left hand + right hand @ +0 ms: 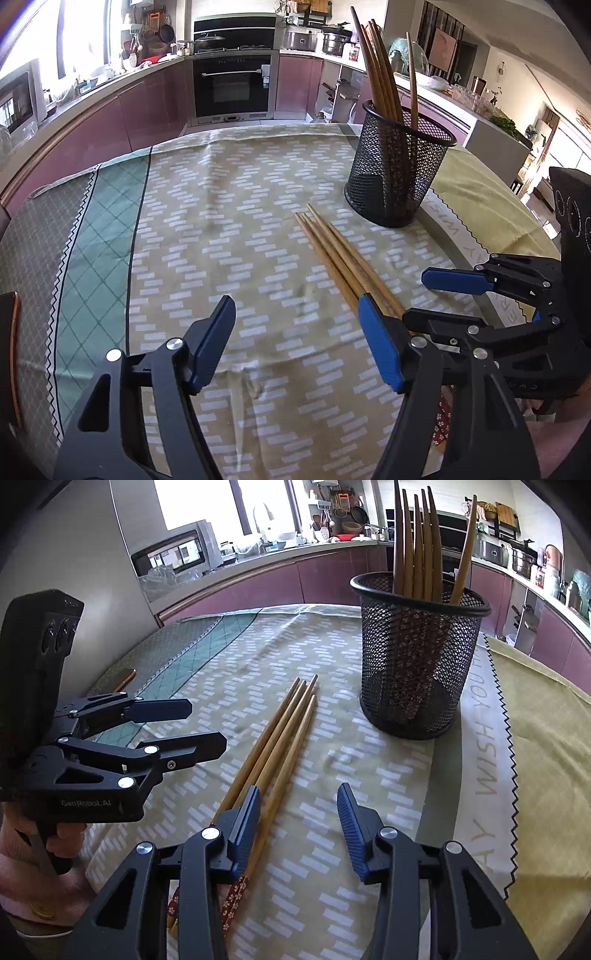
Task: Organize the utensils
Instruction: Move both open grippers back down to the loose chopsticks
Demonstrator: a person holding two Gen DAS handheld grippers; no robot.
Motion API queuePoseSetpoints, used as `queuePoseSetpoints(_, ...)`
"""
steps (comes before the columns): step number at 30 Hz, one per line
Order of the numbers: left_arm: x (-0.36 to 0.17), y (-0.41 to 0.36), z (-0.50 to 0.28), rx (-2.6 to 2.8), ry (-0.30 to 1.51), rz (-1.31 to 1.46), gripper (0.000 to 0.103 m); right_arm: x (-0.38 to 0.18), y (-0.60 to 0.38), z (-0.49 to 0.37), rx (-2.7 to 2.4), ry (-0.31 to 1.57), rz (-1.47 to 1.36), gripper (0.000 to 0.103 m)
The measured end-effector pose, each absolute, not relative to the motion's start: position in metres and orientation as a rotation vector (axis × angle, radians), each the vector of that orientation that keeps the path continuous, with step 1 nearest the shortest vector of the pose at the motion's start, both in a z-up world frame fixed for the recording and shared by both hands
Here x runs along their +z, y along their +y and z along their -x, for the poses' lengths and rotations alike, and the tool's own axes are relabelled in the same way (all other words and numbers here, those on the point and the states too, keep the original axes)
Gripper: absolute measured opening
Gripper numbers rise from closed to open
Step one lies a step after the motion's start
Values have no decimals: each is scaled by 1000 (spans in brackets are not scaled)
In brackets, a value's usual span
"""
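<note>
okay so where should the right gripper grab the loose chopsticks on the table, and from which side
Grip the loose chopsticks at their thick patterned ends, nearest the right gripper, probably coming down from above with jaws straddling the bundle. They lie flat, side by side, tips pointing toward the mesh holder.

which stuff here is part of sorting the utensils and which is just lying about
Part of the job:
- loose chopsticks lying on the tablecloth
- mesh holder, upright, with chopsticks already in it

Just lying about:
- tablecloth
- phone-like item at the table's far edge
- kitchen counter clutter behind
</note>
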State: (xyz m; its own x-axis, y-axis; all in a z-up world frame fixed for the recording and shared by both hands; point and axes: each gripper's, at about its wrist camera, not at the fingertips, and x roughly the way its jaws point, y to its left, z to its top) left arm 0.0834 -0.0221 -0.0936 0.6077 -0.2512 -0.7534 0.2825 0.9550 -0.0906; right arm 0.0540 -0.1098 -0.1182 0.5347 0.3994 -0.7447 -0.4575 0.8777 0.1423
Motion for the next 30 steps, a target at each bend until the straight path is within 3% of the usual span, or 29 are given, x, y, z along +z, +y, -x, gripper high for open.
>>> queuePoseSetpoints(8,-97,-29,-85,-324,880,-51,67,-119,-101,-55,478,873,110,31)
queuePoseSetpoints(18,-107,-41,-96,-340,915,-76,66,-120,-108,-58,475,882,90,29)
queuePoseSetpoints(23,-106,-41,-97,-355,917,-80,56,-120,-108,-59,480,883,82,28)
queuePoseSetpoints(25,-105,-42,-97,-353,920,-92,47,-120,-107,-59,479,883,79,27)
queuePoseSetpoints(30,-102,-38,-99,-368,925,-62,45,-120,-108,-59,480,883,73,28)
